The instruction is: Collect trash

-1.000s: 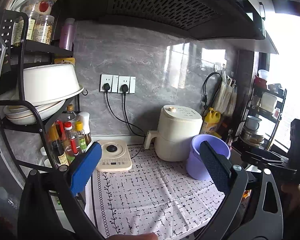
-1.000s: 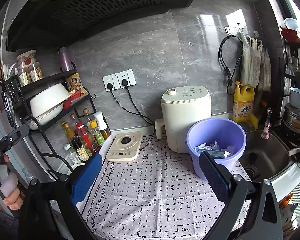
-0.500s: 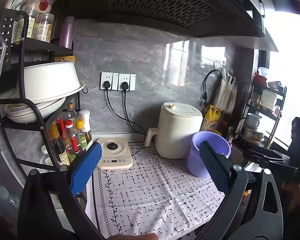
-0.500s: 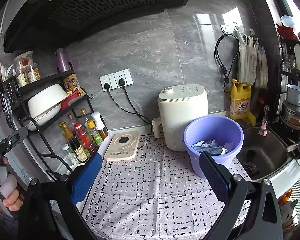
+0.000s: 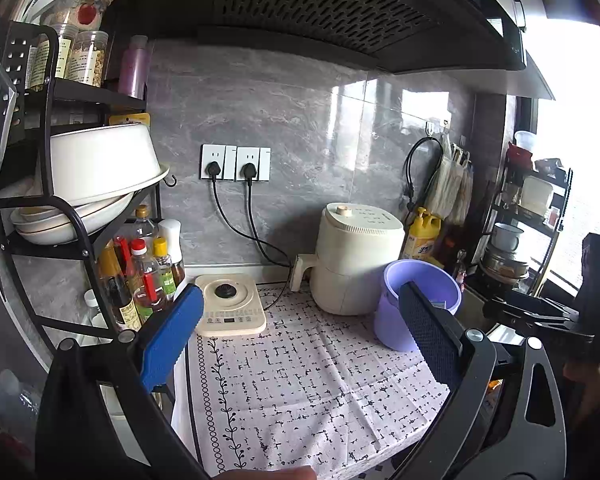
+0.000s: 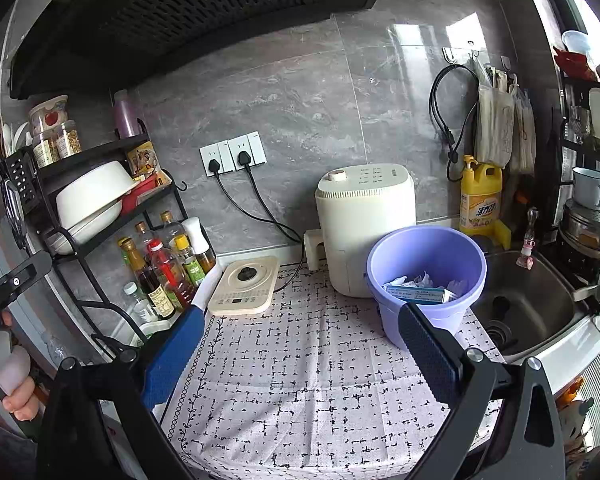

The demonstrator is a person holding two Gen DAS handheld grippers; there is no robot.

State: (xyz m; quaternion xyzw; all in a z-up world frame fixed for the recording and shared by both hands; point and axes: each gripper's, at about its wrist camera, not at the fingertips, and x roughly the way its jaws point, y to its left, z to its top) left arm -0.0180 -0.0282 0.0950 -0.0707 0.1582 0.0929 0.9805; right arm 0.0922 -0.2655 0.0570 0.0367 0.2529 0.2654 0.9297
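Both the left gripper (image 5: 300, 336) and right gripper (image 6: 302, 346) gaped wide, holding nothing. One round purple plastic bucket (image 6: 426, 284) held crumpled paper and one small box (image 6: 418, 295); its writing was too small to read.

A kitchen counter draped in a pale patterned cloth (image 6: 300, 380) bears a cream induction cooker (image 6: 245, 286) at the back left, a cream countertop appliance (image 6: 364, 228) against the grey wall and a lilac bucket (image 6: 424, 280) of what appears to be crumpled paper, just beside the sink (image 6: 528, 304)
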